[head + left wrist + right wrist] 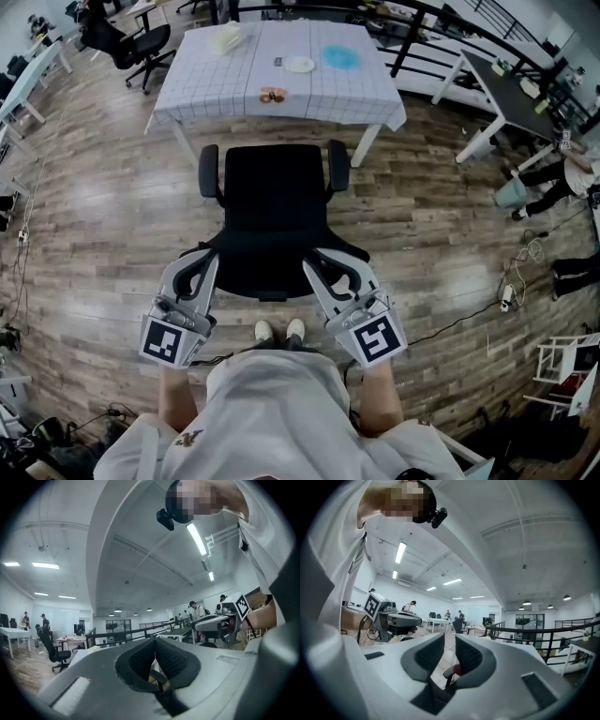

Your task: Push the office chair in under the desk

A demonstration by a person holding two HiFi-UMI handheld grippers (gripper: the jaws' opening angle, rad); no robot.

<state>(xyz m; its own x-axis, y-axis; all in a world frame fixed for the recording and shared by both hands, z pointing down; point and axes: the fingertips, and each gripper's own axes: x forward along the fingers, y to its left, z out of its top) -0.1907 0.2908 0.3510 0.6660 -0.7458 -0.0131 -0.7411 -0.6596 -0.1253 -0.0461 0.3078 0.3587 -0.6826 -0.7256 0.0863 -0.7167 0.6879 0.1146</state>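
A black office chair (276, 202) stands on the wood floor just in front of the desk (234, 80), which wears a white grid cloth. The seat faces the desk and the backrest (272, 274) is toward me. My left gripper (202, 263) sits against the backrest's left edge; in its own view its jaws (153, 641) meet at the tips, shut, with nothing between them. On the backrest's right edge rests my right gripper (324, 267), whose jaws (450, 640) stand slightly apart with only floor showing through the gap. Both gripper views look up toward the ceiling, so the chair is hidden there.
On the desk lie a white plate (300, 64), a blue patch (340, 57) and a small item (273, 94) near its front edge. Another black chair (141, 47) stands back left. A dark desk (506, 94), a seated person (553, 187) and floor cables (514, 286) are on the right.
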